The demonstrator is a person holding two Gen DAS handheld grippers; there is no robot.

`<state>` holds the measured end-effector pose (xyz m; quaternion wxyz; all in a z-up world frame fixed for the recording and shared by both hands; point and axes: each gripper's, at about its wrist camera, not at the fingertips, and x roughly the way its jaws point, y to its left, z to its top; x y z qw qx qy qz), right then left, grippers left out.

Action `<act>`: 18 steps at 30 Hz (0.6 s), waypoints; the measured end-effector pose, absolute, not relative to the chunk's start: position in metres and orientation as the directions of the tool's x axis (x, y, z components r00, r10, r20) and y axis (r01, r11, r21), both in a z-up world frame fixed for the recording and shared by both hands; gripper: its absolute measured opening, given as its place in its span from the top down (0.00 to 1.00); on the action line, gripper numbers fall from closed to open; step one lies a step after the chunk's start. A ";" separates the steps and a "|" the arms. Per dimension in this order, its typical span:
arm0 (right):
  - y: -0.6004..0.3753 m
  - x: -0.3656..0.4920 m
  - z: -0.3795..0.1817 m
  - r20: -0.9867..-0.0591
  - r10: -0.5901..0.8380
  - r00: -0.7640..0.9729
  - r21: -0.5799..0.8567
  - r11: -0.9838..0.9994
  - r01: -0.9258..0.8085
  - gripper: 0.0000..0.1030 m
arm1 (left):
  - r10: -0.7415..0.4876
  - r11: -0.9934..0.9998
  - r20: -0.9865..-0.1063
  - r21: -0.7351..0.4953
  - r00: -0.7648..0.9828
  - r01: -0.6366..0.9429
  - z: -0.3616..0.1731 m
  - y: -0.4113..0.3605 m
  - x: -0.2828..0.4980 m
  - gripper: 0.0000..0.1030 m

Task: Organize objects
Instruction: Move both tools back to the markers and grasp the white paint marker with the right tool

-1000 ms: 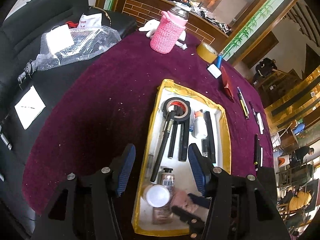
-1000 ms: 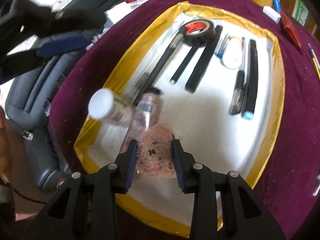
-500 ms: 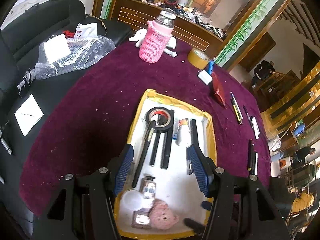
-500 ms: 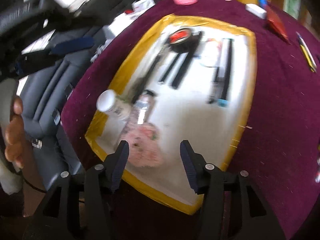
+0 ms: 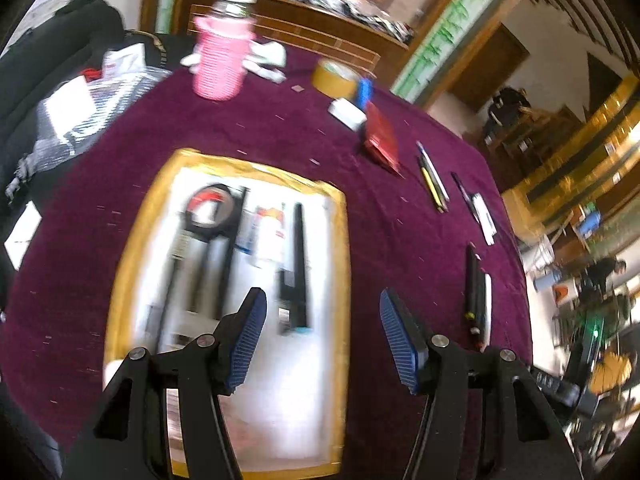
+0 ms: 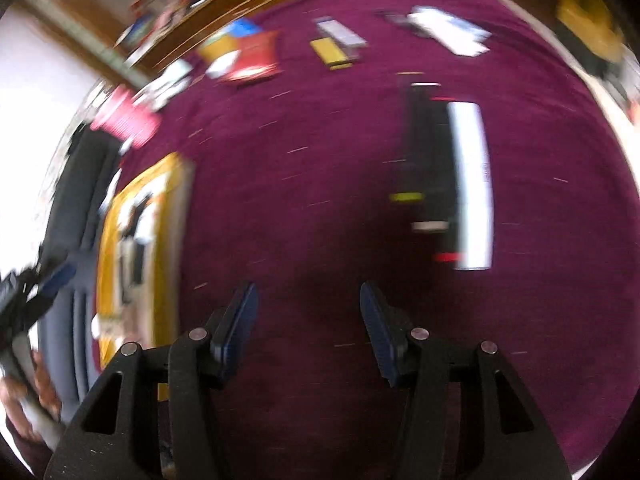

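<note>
A white tray with a yellow rim (image 5: pixel 344 264) lies on the purple table, holding a black tape roll (image 5: pixel 212 208), black pens and a white tube. My left gripper (image 5: pixel 320 336) hangs open over the tray's right edge, nothing between its fingers. In the blurred right wrist view my right gripper (image 6: pixel 306 328) stands open and empty above bare purple cloth, the tray (image 6: pixel 108 240) far to its left. A black pen (image 6: pixel 424 160) and a white pen (image 6: pixel 472 184) lie ahead of it to the right; the same black pen (image 5: pixel 472 284) shows in the left wrist view.
A pink-sleeved bottle (image 5: pixel 220 60), a yellow tape roll (image 5: pixel 334 78), a white eraser (image 5: pixel 346 114), a red packet (image 5: pixel 382 138) and more pens (image 5: pixel 432 176) lie on the far and right parts of the cloth. A black sofa (image 5: pixel 60 48) with bags stands at the left.
My right gripper let go of the pink fuzzy thing in the tray, opened, and swung right over bare cloth. My left gripper slid right, from over the tray's middle to its right edge.
</note>
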<state>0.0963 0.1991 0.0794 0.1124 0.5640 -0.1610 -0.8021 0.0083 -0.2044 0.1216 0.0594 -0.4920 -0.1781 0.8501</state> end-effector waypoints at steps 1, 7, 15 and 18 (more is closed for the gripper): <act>0.209 0.095 0.079 -0.872 -0.346 -0.346 0.374 -0.927 -0.018 0.49 | 0.284 -0.930 -0.819 -0.362 -0.499 0.065 0.120 -0.194 0.007 0.49; 0.265 0.064 0.079 -0.900 -0.204 -0.385 0.246 -0.967 -0.062 0.49 | 0.314 -0.936 -0.837 -0.352 -0.448 0.003 0.111 -0.136 0.005 0.49; 0.245 0.031 0.062 -0.918 -0.084 -0.388 0.056 -0.995 0.083 0.50 | 0.312 -0.942 -0.858 -0.334 -0.408 -0.018 0.096 -0.092 0.009 0.49; 0.243 0.028 0.063 -0.908 -0.050 -0.416 0.008 -0.995 0.103 0.50 | 0.306 -0.944 -0.863 -0.331 -0.401 -0.009 0.090 -0.086 0.011 0.49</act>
